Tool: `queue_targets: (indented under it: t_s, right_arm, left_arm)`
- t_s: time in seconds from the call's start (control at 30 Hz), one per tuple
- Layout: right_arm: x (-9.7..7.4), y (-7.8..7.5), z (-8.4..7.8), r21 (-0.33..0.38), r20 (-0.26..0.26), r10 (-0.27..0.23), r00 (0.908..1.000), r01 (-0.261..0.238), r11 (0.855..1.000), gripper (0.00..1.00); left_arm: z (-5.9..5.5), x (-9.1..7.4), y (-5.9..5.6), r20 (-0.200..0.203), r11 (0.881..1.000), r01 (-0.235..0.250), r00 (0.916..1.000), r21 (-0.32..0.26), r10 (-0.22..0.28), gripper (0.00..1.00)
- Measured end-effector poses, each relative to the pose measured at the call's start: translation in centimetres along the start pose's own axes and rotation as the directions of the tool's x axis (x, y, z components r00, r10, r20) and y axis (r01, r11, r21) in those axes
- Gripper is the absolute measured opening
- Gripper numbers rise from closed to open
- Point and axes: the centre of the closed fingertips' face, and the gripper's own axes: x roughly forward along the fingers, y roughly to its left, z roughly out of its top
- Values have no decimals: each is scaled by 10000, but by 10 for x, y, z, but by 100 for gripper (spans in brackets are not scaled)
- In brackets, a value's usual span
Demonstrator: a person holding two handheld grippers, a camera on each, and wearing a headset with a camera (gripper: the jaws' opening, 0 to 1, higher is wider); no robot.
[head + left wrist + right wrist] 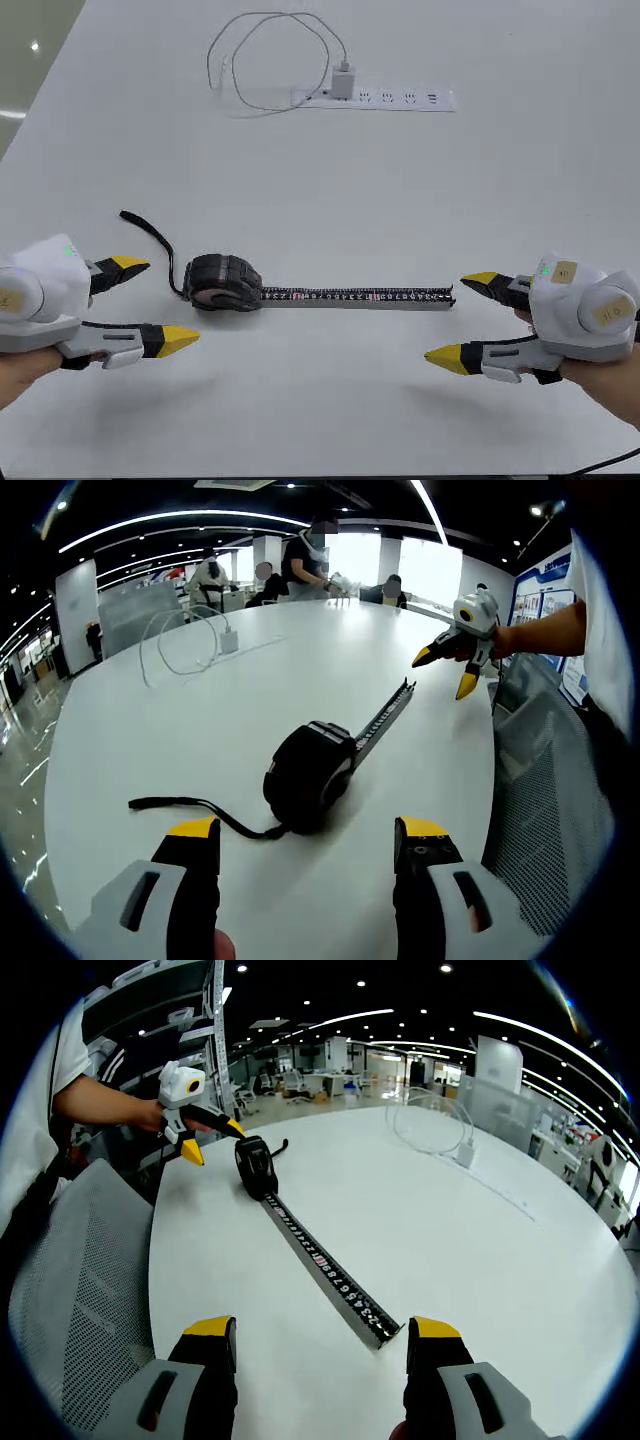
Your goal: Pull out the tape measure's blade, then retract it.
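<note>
Tape measure [222, 282] has its blade [355, 295] out between left tongs [165, 302] and right tongs [450, 316], both wide open and empty, so they likely must grab it next and slide the blade back.

Bright overhead light, sharp, fisheye-curved edges.

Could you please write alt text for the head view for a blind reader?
A black tape measure lies on a white table with its blade pulled out to the right. The open left tool is held just left of it, the open right tool just right of the blade's tip.
</note>
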Motion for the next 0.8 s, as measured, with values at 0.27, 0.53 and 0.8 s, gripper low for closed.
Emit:
queue_targets:
  t_s: [0.27,0.53,0.8]
  right_arm:
    - [-2,5,2,210,225,-226,9995,221,9995,72]
    - [-6,10,2,255,383,-429,9983,419,9988,74]
    - [-13,9,-4,612,595,-897,9942,860,9944,76]
  left_arm:
    - [0,-6,-6,408,9986,-216,9989,-484,235,75]
    - [-2,-11,-11,557,9963,-524,9969,-682,563,79]
    - [-3,-14,-15,647,9948,-627,9956,-801,680,81]
